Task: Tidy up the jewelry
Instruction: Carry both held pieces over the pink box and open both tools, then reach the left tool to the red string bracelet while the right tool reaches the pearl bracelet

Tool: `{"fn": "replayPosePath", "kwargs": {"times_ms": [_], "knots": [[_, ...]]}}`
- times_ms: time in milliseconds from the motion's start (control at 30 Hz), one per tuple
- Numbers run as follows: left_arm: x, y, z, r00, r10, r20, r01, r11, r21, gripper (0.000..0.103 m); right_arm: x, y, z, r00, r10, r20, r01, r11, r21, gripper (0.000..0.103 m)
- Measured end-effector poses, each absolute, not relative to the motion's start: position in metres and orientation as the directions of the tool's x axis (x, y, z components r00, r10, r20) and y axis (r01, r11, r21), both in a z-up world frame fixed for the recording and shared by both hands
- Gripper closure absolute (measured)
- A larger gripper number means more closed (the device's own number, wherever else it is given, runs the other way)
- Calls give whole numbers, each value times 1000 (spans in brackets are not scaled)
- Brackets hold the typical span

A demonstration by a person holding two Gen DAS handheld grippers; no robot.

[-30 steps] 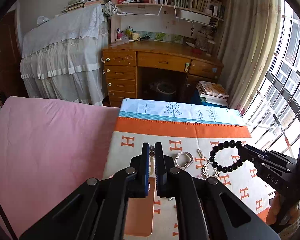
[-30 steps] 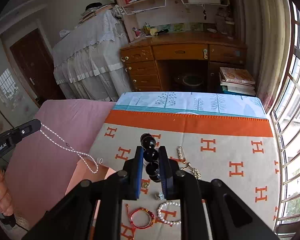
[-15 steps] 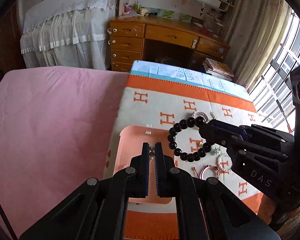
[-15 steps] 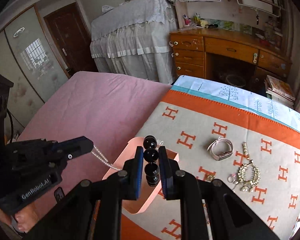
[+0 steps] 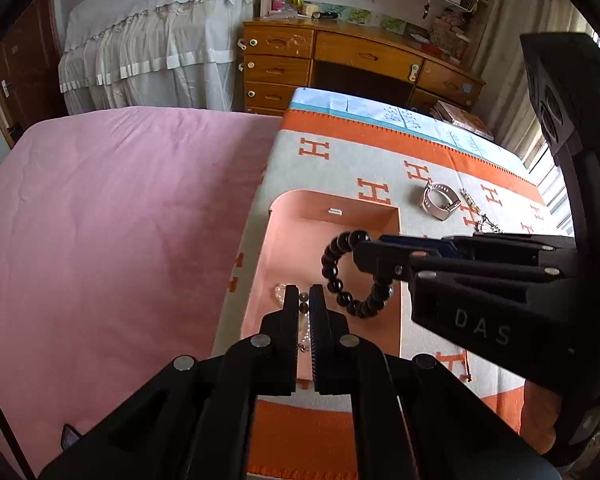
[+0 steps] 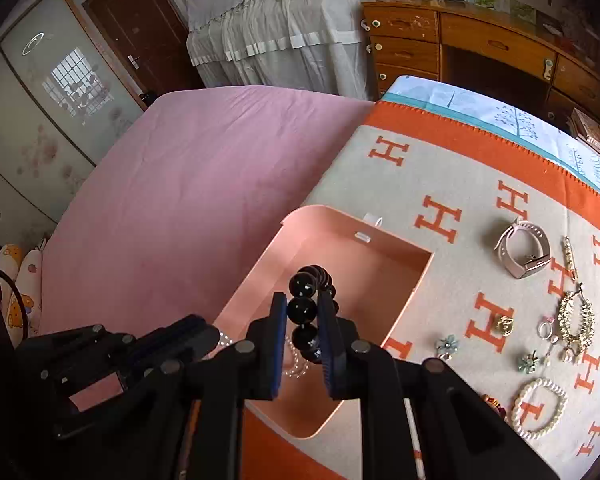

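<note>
Left gripper [image 5: 304,300]: pitched steeply down over the pink tray [image 5: 328,204], jaws closed on a thin bead chain [image 5: 303,307]. Right gripper [image 6: 303,308]: same downward pitch above that tray, jaws clamped on a black bead bracelet [image 6: 306,292].

Tray [image 6: 416,276] on blanket [image 6: 452,168] beside bed sheet [image 6: 204,184], watch [image 6: 524,252] right of tray, desk [image 6: 472,48] behind

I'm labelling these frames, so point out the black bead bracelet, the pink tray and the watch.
Black bead bracelet [image 5: 342,298]: left wrist view, on a bead of its lower left arc.
Pink tray [image 6: 374,252]: right wrist view, on its far inner wall.
Watch [image 6: 530,270]: right wrist view, on its face.
</note>
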State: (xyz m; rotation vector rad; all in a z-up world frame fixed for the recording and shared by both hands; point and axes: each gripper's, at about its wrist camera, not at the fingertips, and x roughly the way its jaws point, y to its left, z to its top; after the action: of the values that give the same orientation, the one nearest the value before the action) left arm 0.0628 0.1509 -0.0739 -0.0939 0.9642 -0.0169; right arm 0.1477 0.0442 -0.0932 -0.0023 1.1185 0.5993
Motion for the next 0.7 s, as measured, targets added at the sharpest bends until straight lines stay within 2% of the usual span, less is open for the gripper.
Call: {"fn": "replayPosePath", "kwargs": {"times_ms": [200, 367, 400, 567, 633, 700], "knots": [[54, 152, -66, 627, 6, -779, -54, 998, -36, 98, 132, 53, -93, 212, 530, -821, -495, 783, 377, 87], [61, 153, -74, 612, 24, -790, -80, 996, -32, 69, 130, 50, -112, 206, 456, -866, -465, 824, 323, 87], [61, 153, -75, 612, 22, -790, -83, 996, -37, 66, 128, 48, -115, 215, 443, -870, -464, 831, 308, 87], [58, 152, -75, 652, 35, -757, -98, 994, -39, 38, 121, 30, -119, 236, 425, -874, -448, 846, 290, 86], [56, 149, -73, 670, 25, -742, -86, 995, -44, 35, 120, 21, -120, 243, 434, -868, -438, 847, 301, 85], [56, 145, -71, 675, 20, -738, -76, 996, -43, 35, 116, 14, -120, 256, 439, -861, -429, 850, 305, 80]]}}
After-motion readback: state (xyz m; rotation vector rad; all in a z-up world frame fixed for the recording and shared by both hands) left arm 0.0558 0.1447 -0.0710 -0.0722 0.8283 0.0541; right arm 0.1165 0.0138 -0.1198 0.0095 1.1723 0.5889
